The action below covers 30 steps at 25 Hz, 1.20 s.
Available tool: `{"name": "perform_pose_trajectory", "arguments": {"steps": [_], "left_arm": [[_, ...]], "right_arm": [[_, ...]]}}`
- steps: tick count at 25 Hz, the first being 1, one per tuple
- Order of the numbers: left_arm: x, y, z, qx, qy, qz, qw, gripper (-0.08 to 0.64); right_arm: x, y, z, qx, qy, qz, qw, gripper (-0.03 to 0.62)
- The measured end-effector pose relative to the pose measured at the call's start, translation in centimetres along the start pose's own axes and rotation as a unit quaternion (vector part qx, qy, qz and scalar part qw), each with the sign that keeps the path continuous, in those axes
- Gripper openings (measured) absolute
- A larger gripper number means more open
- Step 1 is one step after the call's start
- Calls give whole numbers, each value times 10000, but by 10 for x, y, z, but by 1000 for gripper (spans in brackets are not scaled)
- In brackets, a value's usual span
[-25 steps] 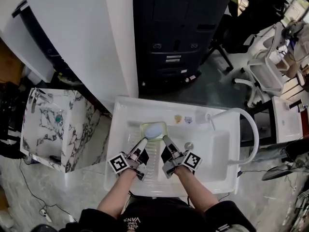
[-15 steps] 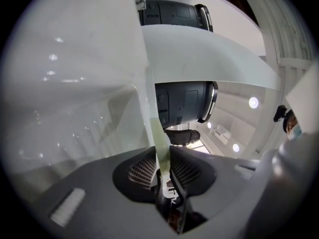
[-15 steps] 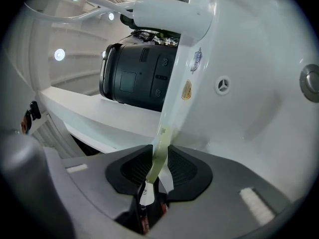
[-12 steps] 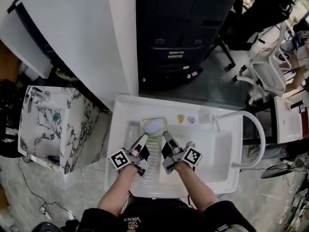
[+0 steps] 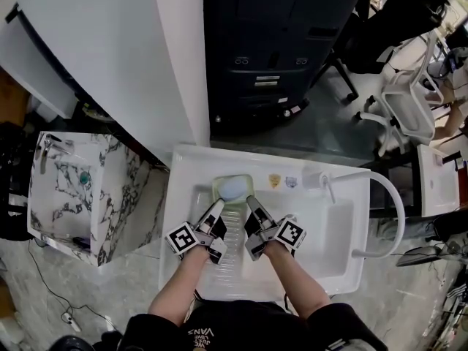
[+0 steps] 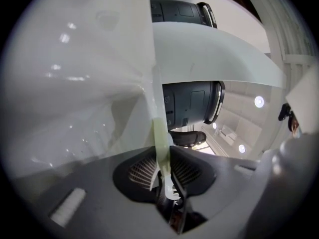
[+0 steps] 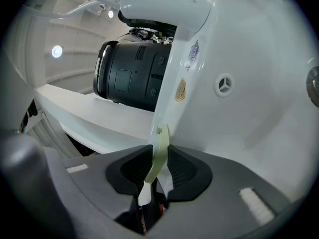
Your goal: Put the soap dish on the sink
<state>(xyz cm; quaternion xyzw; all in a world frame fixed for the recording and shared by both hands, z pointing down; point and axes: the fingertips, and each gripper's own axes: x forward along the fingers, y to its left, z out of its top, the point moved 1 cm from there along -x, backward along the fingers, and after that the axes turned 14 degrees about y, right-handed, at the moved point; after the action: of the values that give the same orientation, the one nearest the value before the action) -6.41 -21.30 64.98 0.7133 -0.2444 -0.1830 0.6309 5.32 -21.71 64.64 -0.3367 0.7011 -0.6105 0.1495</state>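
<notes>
— Two grippers, both on it? What are they holding?

— Both are gripping the pale green rectangular plastic soap dish (image 5: 216, 182). The left gripper (image 5: 218, 205) is pinching the near left edge and the right gripper (image 5: 251, 202) the near right edge. In the left gripper view, the left gripper (image 6: 163, 159) is pressing its ribbed pads tight against the thin green edge (image 6: 158, 133). The right gripper (image 7: 158, 158) is clamping its edge (image 7: 162, 143) the same way — no gap on either side.

— Where is the dish sitting?

— It is lying level over the back of the white moulded plastic sink (image 5: 179, 196), and it is carrying a pale blue oval bar of soap (image 5: 233, 188). The small round stickers (image 5: 274, 180) on the back ledge are lying just beside it on the right. I cannot tell whether it is touching the ledge.

— What is differing from a second ago?

— Back then the dish was hanging nearer the person, over the ribbed washboard slope (image 5: 228, 243) and clearly short of the stickers. Now it is lining up almost beside them — it has been travelling toward the back ledge. Both grips are looking unchanged, and the soap is staying centred in the dish.
</notes>
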Motion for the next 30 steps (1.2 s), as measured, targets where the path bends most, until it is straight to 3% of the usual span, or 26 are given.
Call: {"name": "perform_pose_trajectory", "arguments": {"steps": [10, 15, 19, 23, 30], "left_arm": [[8, 11, 6, -305, -157, 281, 9990, 132], [8, 16, 9, -285, -261, 437, 9983, 132], [10, 17, 10, -443, -389, 428, 9973, 132], [12, 17, 12, -461, -441, 423, 9971, 132], [13, 17, 16, -245, -460, 498, 9974, 132]], "right_arm": [[7, -5, 9, 122, 7, -254, 9996, 76], [11, 5, 13, -265, 78, -61, 9996, 78], [3, 0, 13, -230, 89, -300, 9992, 92], [-4, 6, 14, -629, 206, -411, 9970, 94], [-10, 3, 4, -1013, 337, -804, 9910, 92]]}}
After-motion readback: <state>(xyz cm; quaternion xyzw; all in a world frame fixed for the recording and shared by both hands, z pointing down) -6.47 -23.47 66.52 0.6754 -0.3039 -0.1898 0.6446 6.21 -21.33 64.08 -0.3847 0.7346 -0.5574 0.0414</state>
